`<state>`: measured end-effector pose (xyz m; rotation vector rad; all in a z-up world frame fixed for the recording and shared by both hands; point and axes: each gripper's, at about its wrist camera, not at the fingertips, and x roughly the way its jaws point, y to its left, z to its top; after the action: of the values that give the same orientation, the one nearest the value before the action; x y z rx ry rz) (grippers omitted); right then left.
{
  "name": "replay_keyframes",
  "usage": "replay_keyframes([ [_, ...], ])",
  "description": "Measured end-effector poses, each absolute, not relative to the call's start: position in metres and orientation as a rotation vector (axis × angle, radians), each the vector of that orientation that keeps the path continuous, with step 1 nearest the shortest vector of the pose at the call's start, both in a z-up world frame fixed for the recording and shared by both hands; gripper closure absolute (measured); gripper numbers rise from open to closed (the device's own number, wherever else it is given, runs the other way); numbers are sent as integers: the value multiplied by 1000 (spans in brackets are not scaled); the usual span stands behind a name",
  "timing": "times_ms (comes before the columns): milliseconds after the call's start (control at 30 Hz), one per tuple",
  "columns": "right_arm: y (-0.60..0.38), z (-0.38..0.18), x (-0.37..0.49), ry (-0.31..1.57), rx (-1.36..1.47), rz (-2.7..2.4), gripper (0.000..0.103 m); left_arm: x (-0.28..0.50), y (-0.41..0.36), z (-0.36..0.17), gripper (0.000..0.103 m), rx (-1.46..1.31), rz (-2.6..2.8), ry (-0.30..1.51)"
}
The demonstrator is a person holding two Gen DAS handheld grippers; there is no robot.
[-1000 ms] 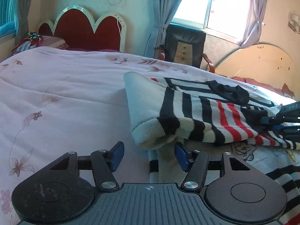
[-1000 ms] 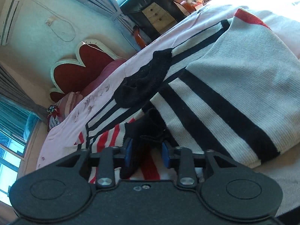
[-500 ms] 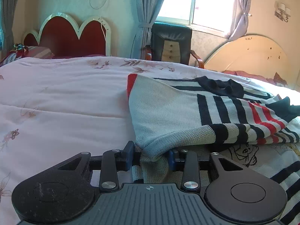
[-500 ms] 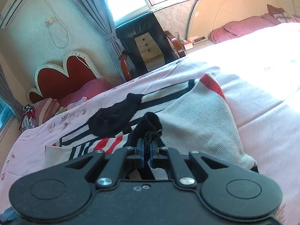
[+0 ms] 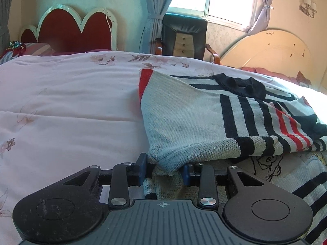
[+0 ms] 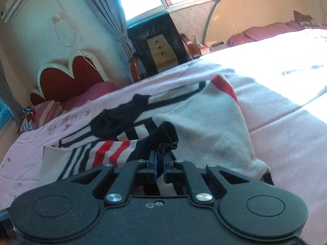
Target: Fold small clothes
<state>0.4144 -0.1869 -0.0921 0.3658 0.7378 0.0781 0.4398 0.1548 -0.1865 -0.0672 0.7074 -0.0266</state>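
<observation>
A small knitted sweater (image 5: 184,118), cream with black and red stripes and a black collar (image 5: 241,85), lies on the pink bedspread (image 5: 67,110). Its left side is folded over the body. In the left wrist view my left gripper (image 5: 164,168) is shut on the thick folded corner of the knit, whose bunched fabric fills the gap between the blue pads. In the right wrist view my right gripper (image 6: 159,164) is shut on the black cuff (image 6: 163,140) of the striped sleeve, held just above the sweater (image 6: 206,126).
A red scalloped headboard (image 5: 67,28) and striped pillows stand at the far left. A black chair (image 5: 184,34) sits under the window between the curtains. A second bed with a cream headboard (image 5: 271,51) lies to the right. Pink bedspread stretches left of the sweater.
Both grippers closed: the left on the folded sweater corner, the right on the black sleeve cuff. The right gripper then lifted and rolled, pulling the sleeve up with it.
</observation>
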Motion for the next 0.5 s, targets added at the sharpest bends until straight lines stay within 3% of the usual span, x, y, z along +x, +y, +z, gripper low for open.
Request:
replay_keyframes([
  [300,-192,-111,415,778,388,64,97,438,159,-180,68,-52,-60,740],
  [367,-196,-104,415,792,397,64,83,428,164,-168,64,-60,-63,747],
  [400,-198,-97,411,774,387,51,81,419,166,-160,63,-69,-64,714],
  [500,-201,-79,401,728,344,93,87,411,157,-143,63,-90,-107,658],
])
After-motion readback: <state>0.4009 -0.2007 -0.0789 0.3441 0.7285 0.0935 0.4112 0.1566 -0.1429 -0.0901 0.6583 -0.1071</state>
